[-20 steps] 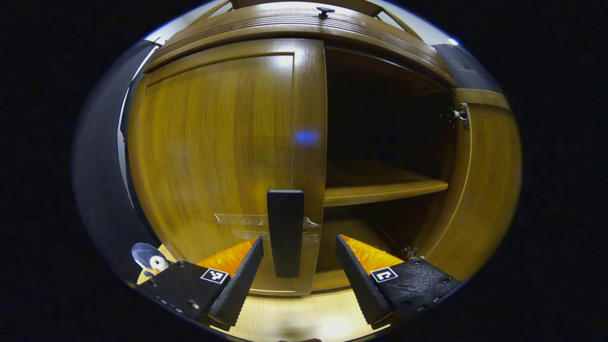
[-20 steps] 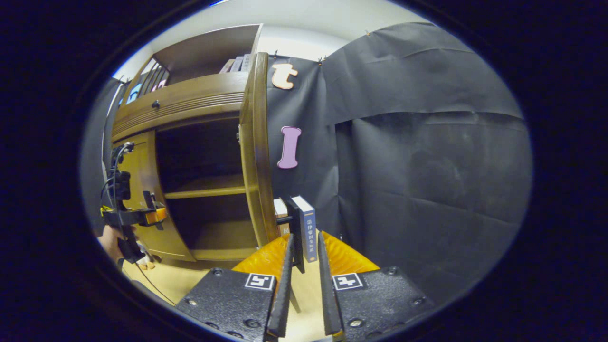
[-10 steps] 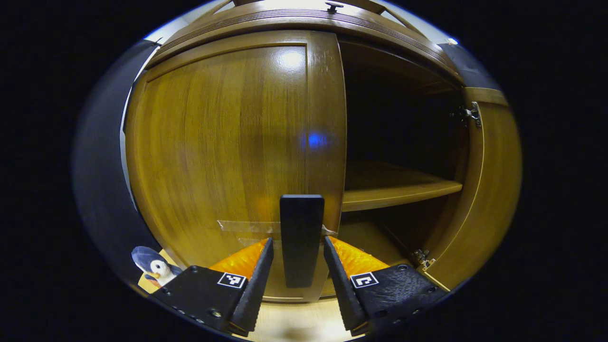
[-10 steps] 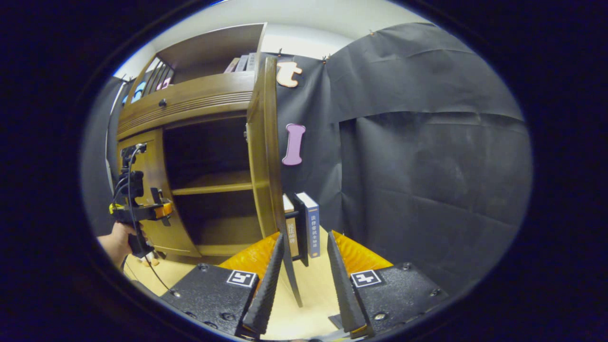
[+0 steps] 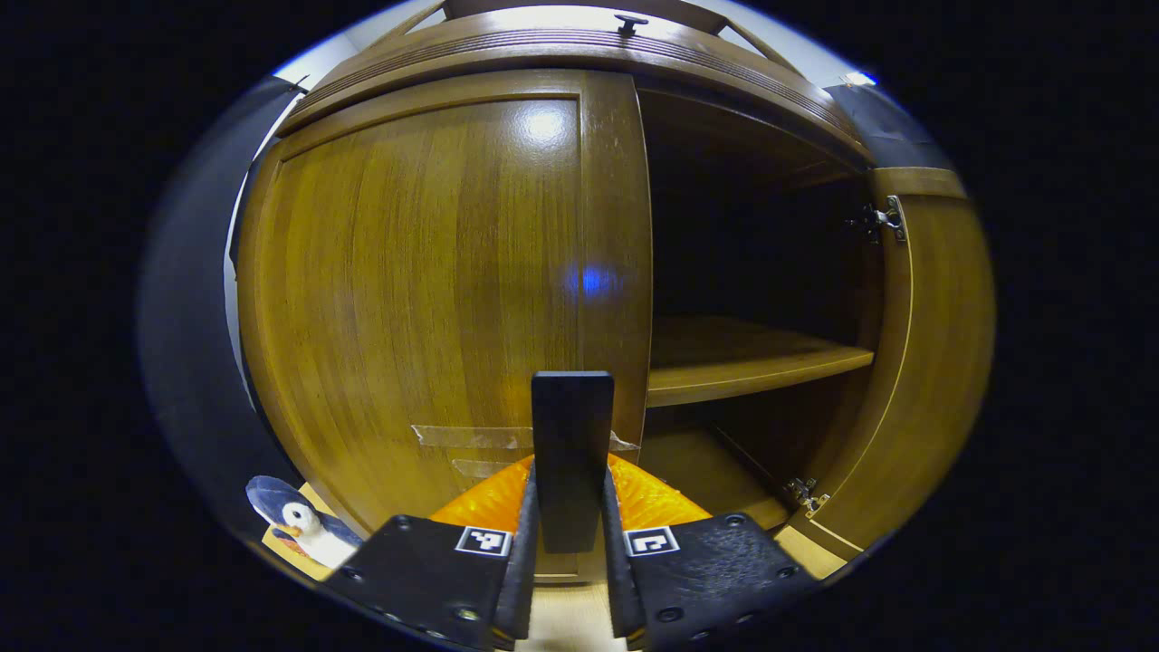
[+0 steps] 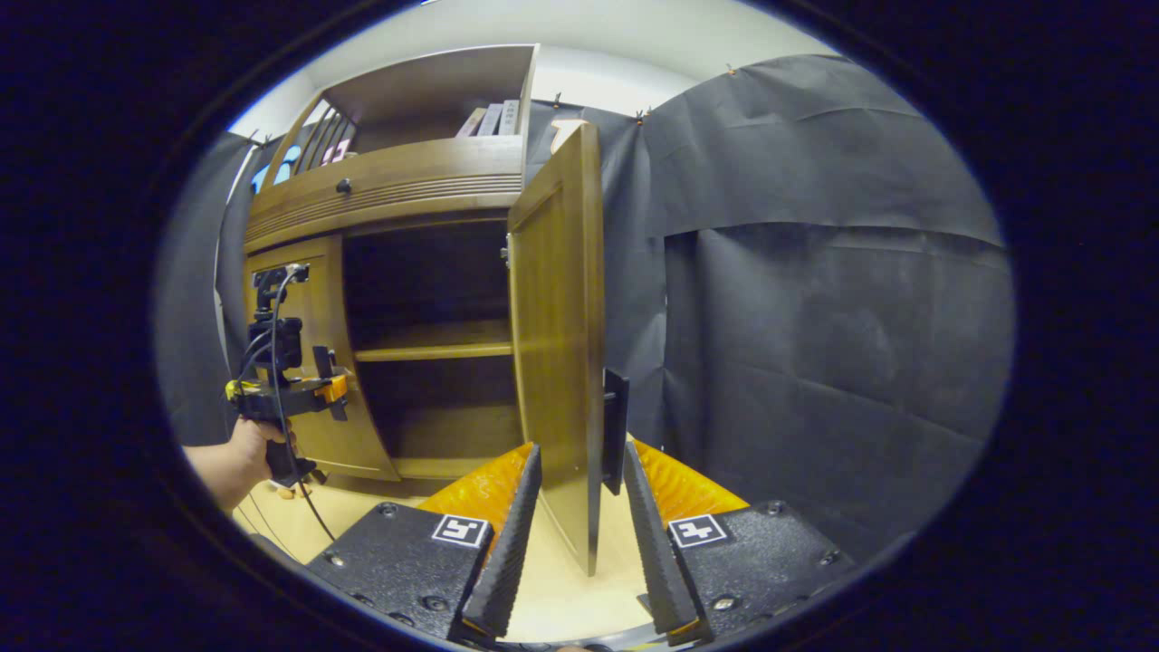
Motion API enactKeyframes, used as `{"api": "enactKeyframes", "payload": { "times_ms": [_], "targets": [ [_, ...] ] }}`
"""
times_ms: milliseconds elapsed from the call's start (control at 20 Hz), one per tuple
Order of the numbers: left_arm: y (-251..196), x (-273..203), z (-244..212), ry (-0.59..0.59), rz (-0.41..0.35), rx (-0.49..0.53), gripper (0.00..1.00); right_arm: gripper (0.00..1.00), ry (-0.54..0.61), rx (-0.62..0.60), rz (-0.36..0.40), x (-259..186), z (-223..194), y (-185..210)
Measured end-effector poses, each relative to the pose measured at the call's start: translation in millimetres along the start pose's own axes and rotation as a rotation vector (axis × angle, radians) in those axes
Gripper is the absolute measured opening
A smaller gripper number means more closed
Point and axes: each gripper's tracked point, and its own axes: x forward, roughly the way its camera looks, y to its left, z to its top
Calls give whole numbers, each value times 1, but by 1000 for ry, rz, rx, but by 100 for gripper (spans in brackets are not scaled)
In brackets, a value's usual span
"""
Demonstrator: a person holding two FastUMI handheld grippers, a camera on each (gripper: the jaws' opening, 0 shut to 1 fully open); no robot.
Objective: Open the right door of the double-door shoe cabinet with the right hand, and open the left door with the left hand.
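The wooden shoe cabinet's left door (image 5: 407,272) stands closed in the left gripper view. Its upright dark handle (image 5: 570,435) is pinched between my left gripper's (image 5: 569,543) fingers. The right door (image 5: 933,344) is swung out, baring a shelf (image 5: 751,362) inside. In the right gripper view the right door (image 6: 552,317) is seen nearly edge-on. My right gripper (image 6: 579,471) is open, and the door's edge and handle (image 6: 616,426) sit loosely between its fingers. Farther left a hand (image 6: 244,448) holds the left gripper (image 6: 328,391) against the left door (image 6: 317,308).
A penguin toy (image 5: 299,525) lies on the pale wood floor (image 6: 543,580) at the cabinet's left foot. Books (image 6: 493,119) stand on the open shelf above the cabinet. Black cloth wall (image 6: 815,317) hangs right of the open door.
My left gripper's fingers have closed onto the left door's handle. My right gripper has opened off the right door's handle, and the door now shows more of its inner face.
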Motion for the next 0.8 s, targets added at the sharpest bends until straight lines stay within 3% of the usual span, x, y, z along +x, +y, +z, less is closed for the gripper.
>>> {"api": "enactKeyframes", "payload": {
  "times_ms": [50, 200, 250, 300, 800],
  "targets": [
    [2, -1, 0, 0, -7, 5, 28, 59, 0, -2, 7, 0, 0, 4],
    [1, -2, 1, -6, -13, -7, 21, 58, -5, -15, 41, 1, 3, 23],
    [2, -4, 1, -8, -17, -11, 30, 59, -6, -28, 52, 3, 3, 30],
    [1, -6, 1, -9, -22, -11, 21, 58, -8, -39, 71, 6, 4, 39],
    [6, -48, -8, -18, -69, 3, 21, 61, 2, -179, 249, 23, -5, 106]
  ]
}}
